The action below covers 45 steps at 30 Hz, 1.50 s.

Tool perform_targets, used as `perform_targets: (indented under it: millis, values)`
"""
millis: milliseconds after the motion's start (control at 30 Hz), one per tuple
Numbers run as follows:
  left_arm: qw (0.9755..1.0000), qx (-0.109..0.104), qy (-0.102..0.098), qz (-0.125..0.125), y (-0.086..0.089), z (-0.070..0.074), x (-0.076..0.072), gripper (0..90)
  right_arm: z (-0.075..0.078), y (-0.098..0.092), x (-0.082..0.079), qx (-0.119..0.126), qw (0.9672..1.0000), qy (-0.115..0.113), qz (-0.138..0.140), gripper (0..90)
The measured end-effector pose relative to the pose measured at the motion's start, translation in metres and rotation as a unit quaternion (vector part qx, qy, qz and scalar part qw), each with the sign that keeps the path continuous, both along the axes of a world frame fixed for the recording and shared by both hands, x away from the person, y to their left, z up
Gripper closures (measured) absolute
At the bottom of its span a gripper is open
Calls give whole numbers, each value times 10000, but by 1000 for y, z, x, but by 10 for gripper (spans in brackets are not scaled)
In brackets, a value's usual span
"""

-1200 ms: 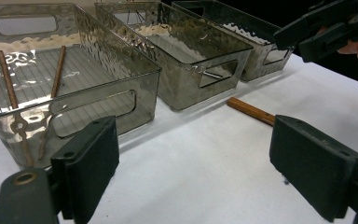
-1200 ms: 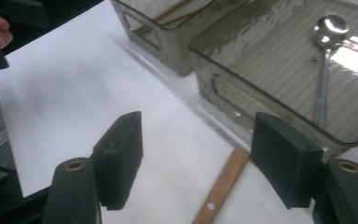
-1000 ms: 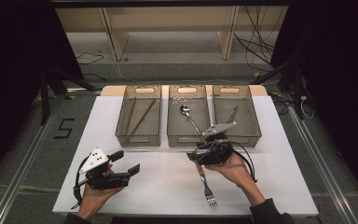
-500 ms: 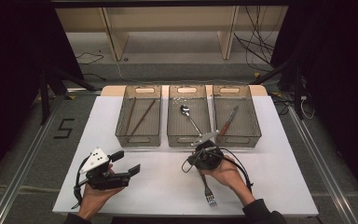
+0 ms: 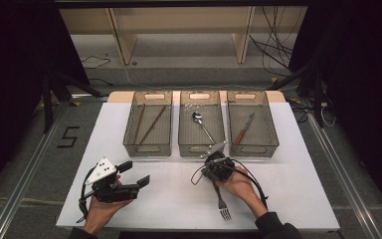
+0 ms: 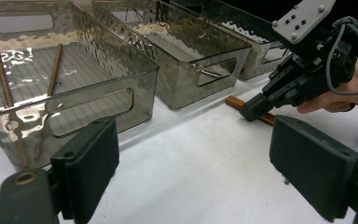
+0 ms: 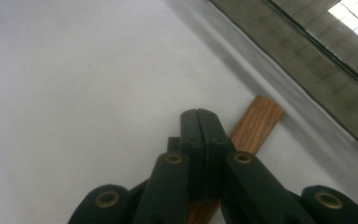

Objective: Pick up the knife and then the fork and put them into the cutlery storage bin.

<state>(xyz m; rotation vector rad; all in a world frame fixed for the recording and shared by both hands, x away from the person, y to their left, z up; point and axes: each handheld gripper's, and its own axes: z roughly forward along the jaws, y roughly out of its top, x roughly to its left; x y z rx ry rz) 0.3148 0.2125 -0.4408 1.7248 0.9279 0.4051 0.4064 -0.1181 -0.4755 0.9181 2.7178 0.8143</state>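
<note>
A fork (image 5: 222, 203) with a wooden handle (image 7: 259, 115) lies on the white table, tines toward the near edge. My right gripper (image 5: 212, 175) points down at the handle's far end. Its jaws have just been closing and now stand shut, pad against pad (image 7: 199, 117). The handle (image 6: 235, 102) runs beneath the tips, and I see nothing between the pads. In the left gripper view the right gripper (image 6: 253, 108) rests on that handle. My left gripper (image 5: 134, 174) hovers open over the table at the left, with nothing between its pads (image 6: 93, 154).
Three smoky clear bins stand in a row behind the grippers. The left bin (image 5: 148, 148) holds two chopsticks (image 5: 151, 123), the middle bin (image 5: 201, 149) a spoon (image 5: 199, 119), the right bin (image 5: 253, 149) a knife (image 5: 243, 130). Dark floor and cables surround the table (image 5: 298, 189).
My right hand has come down and nearer to the table, and its jaws have closed over the fork's handle. The left gripper has not moved.
</note>
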Motion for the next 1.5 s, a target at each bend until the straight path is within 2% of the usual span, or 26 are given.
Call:
perform_targets:
  millis: [267, 533, 633, 867, 1133, 1500]
  values:
    - [10000, 19, -2, 3, 0, 0, 0, 153, 1, -1, 0, -178, 9997, -172, -55, 900]
    - [10000, 19, -12, 4, 0, 0, -1, 153, 2, -5, 0, -320, 9991, -244, -143, 900]
    - [10000, 12, -11, 15, 0, 0, -1, 153, 3, -9, -3, -393, 9986, -238, -269, 900]
    - [10000, 36, -36, 5, 0, 1, -1, 153, 5, -32, -5, -464, 9973, -134, -551, 900]
    - [10000, 37, -46, 10, 0, 1, -1, 153, 8, -65, -15, -623, 9938, -18, -917, 900]
    - [10000, 49, -43, 4, -2, 1, -1, 153, 12, -101, -38, -712, 9918, 189, -1046, 900]
